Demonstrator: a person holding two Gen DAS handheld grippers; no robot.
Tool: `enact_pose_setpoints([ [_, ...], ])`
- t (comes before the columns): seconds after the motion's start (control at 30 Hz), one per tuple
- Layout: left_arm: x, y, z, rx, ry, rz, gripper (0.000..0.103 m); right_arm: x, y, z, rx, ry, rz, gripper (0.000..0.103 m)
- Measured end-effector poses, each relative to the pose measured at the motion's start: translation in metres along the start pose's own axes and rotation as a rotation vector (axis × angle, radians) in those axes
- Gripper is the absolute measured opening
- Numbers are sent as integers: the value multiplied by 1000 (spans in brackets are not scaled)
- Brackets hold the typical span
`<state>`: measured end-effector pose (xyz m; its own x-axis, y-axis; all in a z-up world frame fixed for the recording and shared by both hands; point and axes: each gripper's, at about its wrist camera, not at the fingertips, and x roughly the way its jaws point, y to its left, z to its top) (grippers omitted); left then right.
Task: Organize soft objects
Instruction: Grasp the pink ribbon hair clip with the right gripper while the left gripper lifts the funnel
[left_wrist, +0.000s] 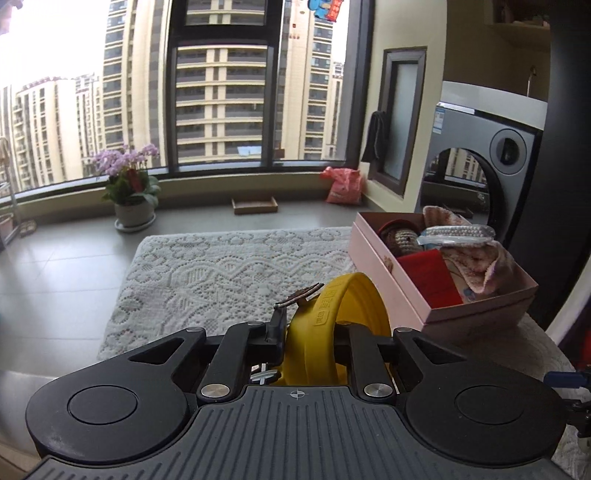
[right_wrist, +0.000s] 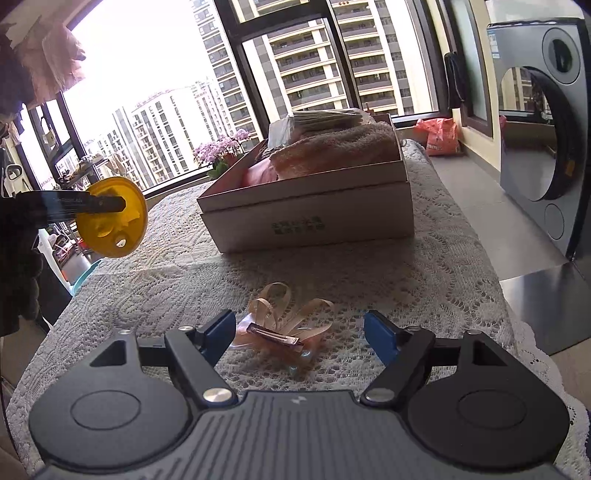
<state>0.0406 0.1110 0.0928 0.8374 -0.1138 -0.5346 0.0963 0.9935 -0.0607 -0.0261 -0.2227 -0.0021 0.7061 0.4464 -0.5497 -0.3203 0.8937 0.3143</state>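
Left hand-held gripper (left_wrist: 308, 334) tight on yellow disc (left_wrist: 347, 299)

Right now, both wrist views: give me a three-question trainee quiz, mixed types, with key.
1. True or false: the left gripper is shut on the yellow disc.
2. What lies between the right gripper's open fingers?
A. towel
B. ribbon bow with hair clip
C. flower pot
3. Fill in: the pink towel lies inside the ____.

Key: 1 true; 2 B, the bow on the lace cloth, untouched; 3 box.
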Motion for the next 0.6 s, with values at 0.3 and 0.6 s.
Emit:
enact_pose_setpoints([
  [0.3,6,-39,-72,17,130,-112,23,1,4,0,-5,9,-18,86],
  [0.6,10,-41,-76,23,136,-111,27,7,8,1,-34,45,-24,95],
])
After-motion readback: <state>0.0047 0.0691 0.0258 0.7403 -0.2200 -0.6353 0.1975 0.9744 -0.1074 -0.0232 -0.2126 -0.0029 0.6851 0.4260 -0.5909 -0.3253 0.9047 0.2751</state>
